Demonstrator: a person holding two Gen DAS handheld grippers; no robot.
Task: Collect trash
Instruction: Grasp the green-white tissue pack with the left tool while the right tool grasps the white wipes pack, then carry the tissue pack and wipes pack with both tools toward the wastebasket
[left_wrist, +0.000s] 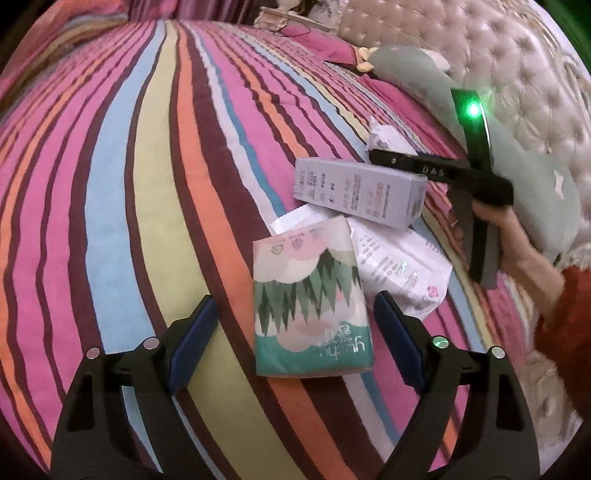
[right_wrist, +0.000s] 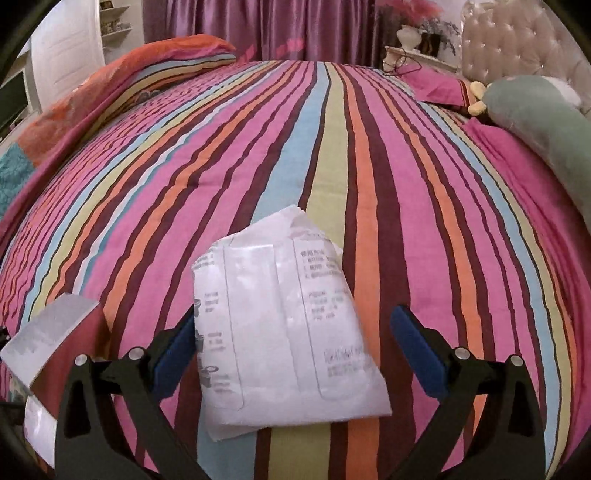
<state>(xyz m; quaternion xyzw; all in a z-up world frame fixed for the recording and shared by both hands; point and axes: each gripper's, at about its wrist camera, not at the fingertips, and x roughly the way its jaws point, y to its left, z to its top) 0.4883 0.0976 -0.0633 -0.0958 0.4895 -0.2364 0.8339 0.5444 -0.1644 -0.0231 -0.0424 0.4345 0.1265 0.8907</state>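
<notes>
Hovering spread-jawed, the left gripper (left_wrist: 295, 339) framed the green-and-pink tissue pack (left_wrist: 310, 299) on the striped bedspread (left_wrist: 129, 184); the right gripper (right_wrist: 295, 350), likewise released, straddled a white printed plastic wrapper (right_wrist: 288, 332), with a lavender carton (left_wrist: 360, 190) at one o'clock (untouched). Closing looked next.

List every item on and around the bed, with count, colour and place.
tissue pack: 1, green-pink, between the left gripper's fingers
box: 1, lavender-grey, on the packets
white packet: 1, between the right gripper's fingers
printed packet: 1, white, under the box
bedspread: 1, striped
plush toy: 1, grey-green, by the headboard
headboard: 1, beige, tufted
left gripper: open
right gripper: open
</notes>
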